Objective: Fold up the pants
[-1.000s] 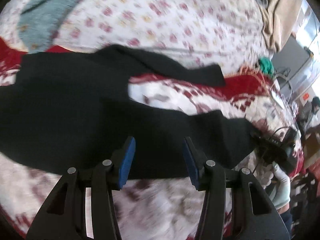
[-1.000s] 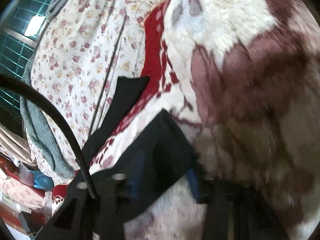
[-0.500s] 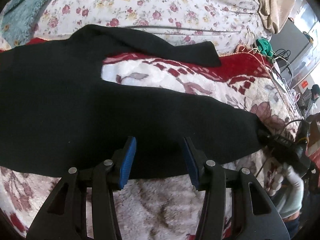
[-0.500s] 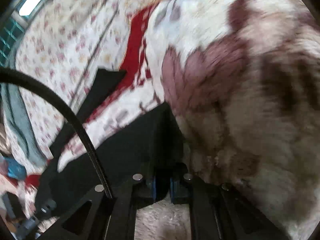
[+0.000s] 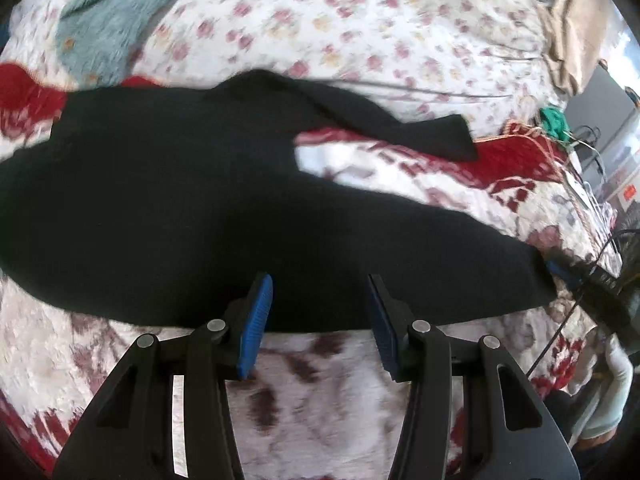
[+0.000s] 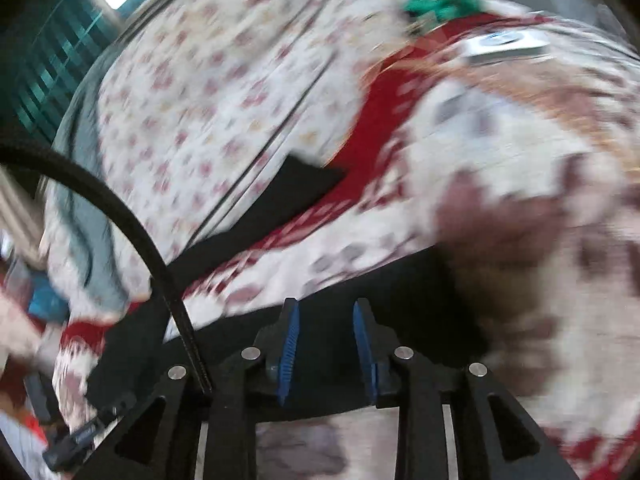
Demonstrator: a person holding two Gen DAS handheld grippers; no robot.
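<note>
Black pants [image 5: 192,216] lie spread flat on a red and white patterned blanket [image 5: 328,408], both legs running to the right. My left gripper [image 5: 320,300] is open and empty, hovering over the near edge of the pants. My right gripper [image 6: 325,328] is open, its blue pads [image 6: 291,340] apart above the hem of the near leg [image 6: 332,368]. The far leg [image 6: 296,184] lies apart from it on the blanket. The right wrist view is blurred.
A floral sheet [image 5: 360,24] covers the bed behind the blanket. A teal fleece [image 5: 104,24] lies at the far left. A green item [image 5: 554,118] and cables sit at the bed's right edge. A black cable [image 6: 120,216] crosses the right wrist view.
My right gripper was shut on the hem of the near leg and has opened and let it go. My left gripper stays open and has drawn back slightly from the pants.
</note>
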